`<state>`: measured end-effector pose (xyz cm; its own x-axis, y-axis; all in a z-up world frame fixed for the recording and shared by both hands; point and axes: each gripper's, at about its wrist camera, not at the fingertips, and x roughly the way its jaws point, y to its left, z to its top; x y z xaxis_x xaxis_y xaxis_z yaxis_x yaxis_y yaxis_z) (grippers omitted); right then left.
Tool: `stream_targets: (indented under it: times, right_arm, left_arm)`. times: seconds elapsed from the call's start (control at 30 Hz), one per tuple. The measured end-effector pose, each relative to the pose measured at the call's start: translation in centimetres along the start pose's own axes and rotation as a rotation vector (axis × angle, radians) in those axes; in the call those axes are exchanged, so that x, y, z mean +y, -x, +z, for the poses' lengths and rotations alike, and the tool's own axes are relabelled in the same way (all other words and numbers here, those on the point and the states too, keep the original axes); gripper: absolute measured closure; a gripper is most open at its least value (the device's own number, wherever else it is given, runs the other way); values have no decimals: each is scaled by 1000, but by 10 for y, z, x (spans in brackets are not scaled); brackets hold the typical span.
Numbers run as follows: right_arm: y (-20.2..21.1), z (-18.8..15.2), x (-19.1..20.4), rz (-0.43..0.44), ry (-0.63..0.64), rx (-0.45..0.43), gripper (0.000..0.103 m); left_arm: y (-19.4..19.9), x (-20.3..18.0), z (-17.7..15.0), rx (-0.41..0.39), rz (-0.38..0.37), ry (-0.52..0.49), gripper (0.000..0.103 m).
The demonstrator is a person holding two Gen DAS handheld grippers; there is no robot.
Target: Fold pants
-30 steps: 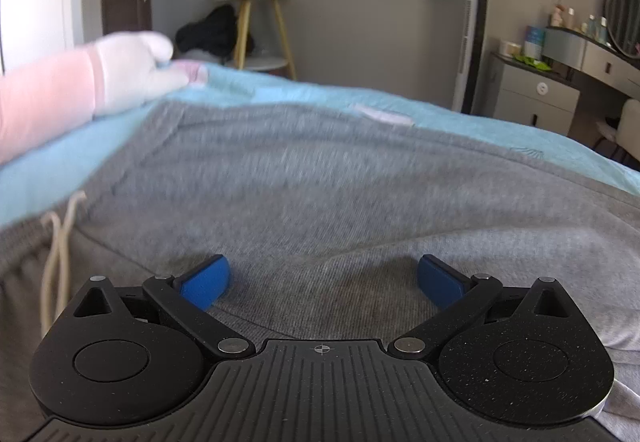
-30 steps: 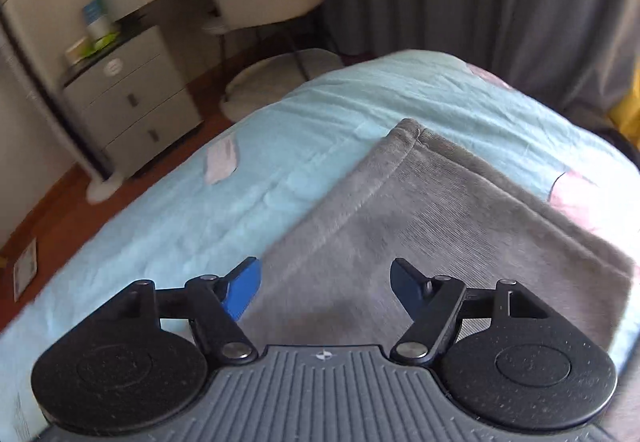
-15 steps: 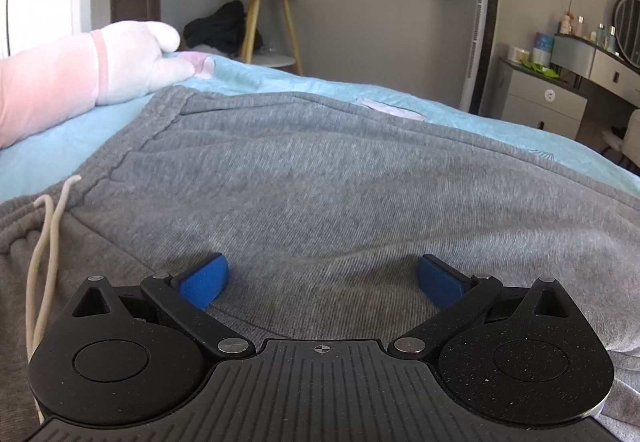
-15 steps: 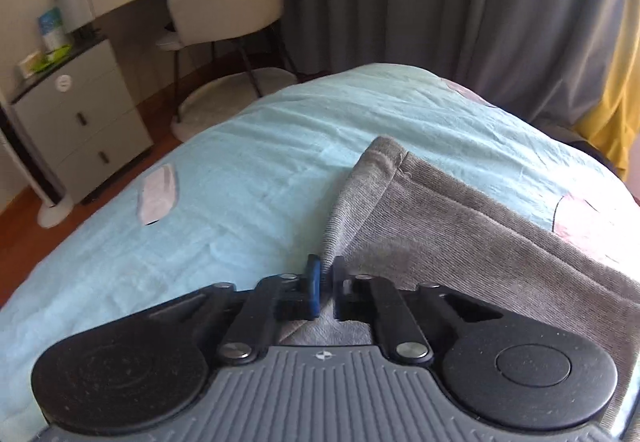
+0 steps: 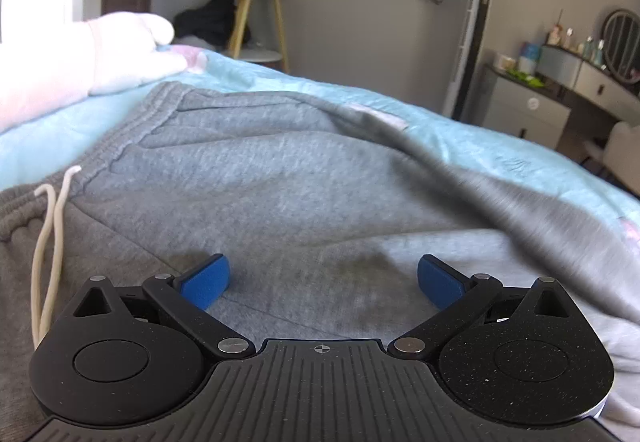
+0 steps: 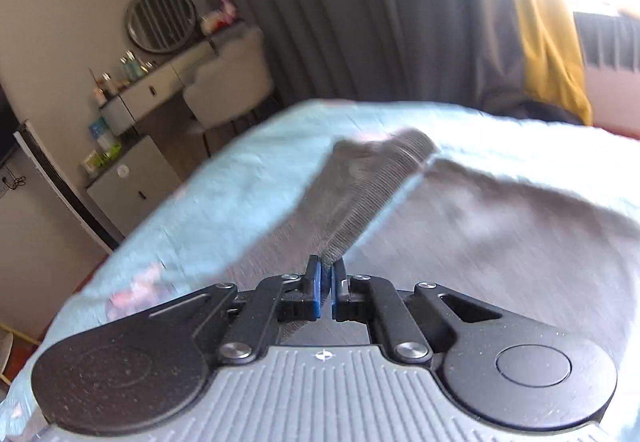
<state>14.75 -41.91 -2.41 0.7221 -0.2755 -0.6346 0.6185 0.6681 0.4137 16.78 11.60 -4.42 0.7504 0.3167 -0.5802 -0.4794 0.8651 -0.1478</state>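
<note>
Grey sweatpants (image 5: 280, 178) lie spread on a light blue bedspread (image 5: 480, 130). Their waistband with a white drawstring (image 5: 50, 242) is at the left of the left wrist view. My left gripper (image 5: 324, 276) rests open over the grey fabric, nothing between its blue pads. My right gripper (image 6: 326, 278) is shut on the ribbed leg cuff (image 6: 376, 178) of the pants, and the cuff stretches away from its pads, lifted off the bed. In the left wrist view that lifted leg (image 5: 500, 210) sweeps in blurred from the right.
A pink and white plush toy (image 5: 80, 58) lies on the bed at far left. Beyond the bed stand a small round table (image 5: 256, 22), a dresser with a mirror (image 5: 560, 102), a white chair (image 6: 228, 90) and grey curtains (image 6: 360, 10).
My right gripper shut on the leg cuff and swept it sideways across the bed. The pant leg now rises into the left wrist view. My left gripper stayed open and nearly still.
</note>
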Motion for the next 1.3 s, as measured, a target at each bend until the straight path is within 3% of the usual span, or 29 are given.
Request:
stream_targets:
  times: [0.07,0.13,0.2,0.33,0.43,0.53,0.63,0.7,0.73,0.77,0.87,0.9,1.03,1.17,1.3]
  right_arm:
    - [-9,-8,-23,-3,-76,72,94]
    - [-11,-8,-43,58,-214,97,87]
    - [-18,-8,-58,147,-325,111,71]
    - [-35,-11,-73,214,-442,130,69]
    - [-42,-16,-82,273,-521,125,69]
    - [-46,-16,-79,295,-504,116,69]
    - [-49,-13,-77,311,-489,116,69]
    - [-53,-11,-79,327,-505,125,69]
    - [-55,-10,-79,333,-508,129,70]
    - [-57,-9,-80,341,-511,131,72]
    - [-61,-9,-81,344,-522,135,92]
    - [-62,-9,-81,335,-522,139,95]
    - [-63,-8,-78,350,-521,118,96]
    - [-58,-2,-74,358,-482,100,98]
    - [-35,14,-73,371,-417,45,98]
  left_arm:
    - [8,5,5,3,-47,36,0]
    - [15,11,11,20,-115,78,0]
    - [17,16,18,57,-199,121,0]
    - [10,24,42,126,-305,246,0]
    - [-5,24,66,128,-388,329,0]
    - [-31,16,91,125,-387,359,2]
    - [-73,6,103,221,-388,396,24]
    - [-100,-1,102,315,-390,428,29]
    - [-111,-4,100,347,-395,444,39]
    - [-119,-7,96,369,-404,454,45]
    - [-132,-16,87,384,-431,462,48]
    - [-135,-19,85,392,-435,458,53]
    - [-132,-26,79,411,-449,410,92]
    - [-104,-21,84,358,-457,373,95]
    - [-44,-14,96,270,-497,319,95]
